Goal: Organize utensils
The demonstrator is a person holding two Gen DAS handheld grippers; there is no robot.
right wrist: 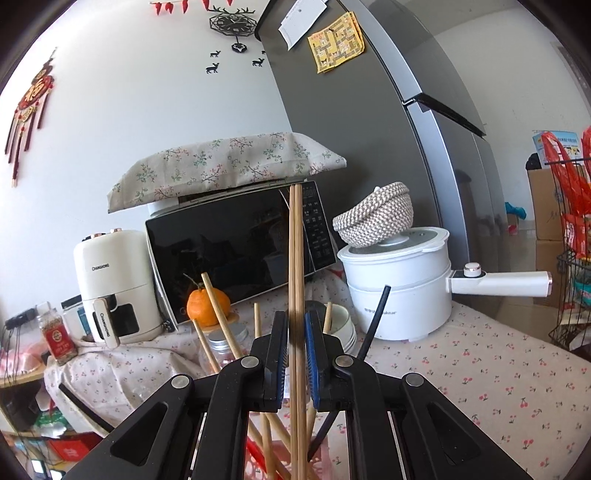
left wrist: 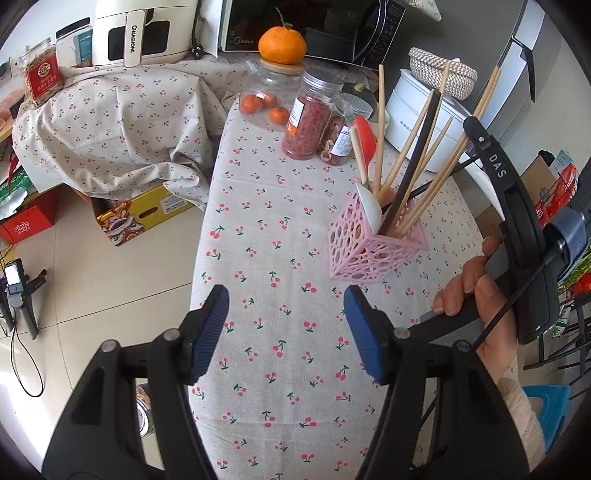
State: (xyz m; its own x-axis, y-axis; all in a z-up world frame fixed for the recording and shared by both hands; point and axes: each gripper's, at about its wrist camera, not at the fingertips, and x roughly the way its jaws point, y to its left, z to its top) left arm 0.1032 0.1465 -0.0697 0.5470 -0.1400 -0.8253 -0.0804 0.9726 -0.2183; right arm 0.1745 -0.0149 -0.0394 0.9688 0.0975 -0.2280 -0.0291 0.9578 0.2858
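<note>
A table covered in a pale linen cloth printed with small red cherries [left wrist: 280, 280] stands on a floor of glossy cream tiles [left wrist: 92, 280]. A tall grey steel refrigerator [right wrist: 369, 147] rises just beside the table, with a yellow paper chart [right wrist: 336, 40] stuck to its door. The plain white wall [right wrist: 147, 110] carries a black geometric wall clock [right wrist: 232, 22] with black deer stickers [right wrist: 213, 68] below it, and a red tasselled Chinese knot ornament [right wrist: 31, 99] hangs at its left. A black-fronted microwave oven [right wrist: 229, 251] sits against the wall under a floral fabric cover [right wrist: 225, 162]. Soft daylight fills the room.
</note>
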